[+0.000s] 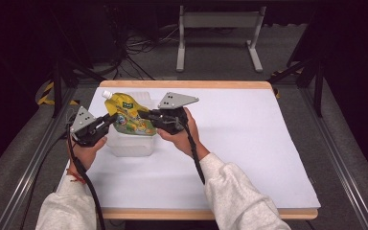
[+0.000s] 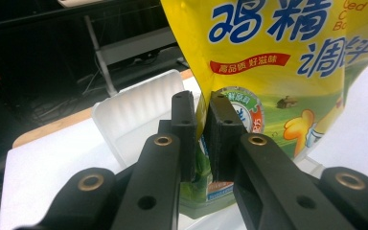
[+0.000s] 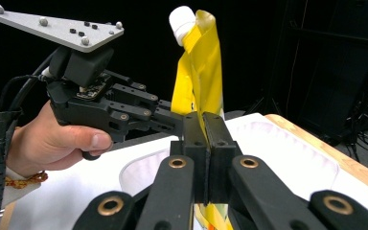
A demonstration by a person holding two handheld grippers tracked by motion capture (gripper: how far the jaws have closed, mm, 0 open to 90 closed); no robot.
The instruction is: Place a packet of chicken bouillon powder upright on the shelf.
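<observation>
Yellow spouted pouch (image 1: 128, 115) stands upright over the clear plastic container (image 1: 130, 143) on the counter (image 1: 239, 143), each hand-held gripper, left (image 1: 109, 120) and right (image 1: 144, 115), clenched on an opposite edge (likely steadying it for lowering inside).

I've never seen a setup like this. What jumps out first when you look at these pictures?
The bright yellow pouch with its white cap stands out, held up over a clear plastic container at the left of the white table. Both hand-held tools pinch it: the left gripper and the right gripper each have their black jaws closed on the pouch's edges. Beyond the table lie a dark floor and tangled cables.
</observation>
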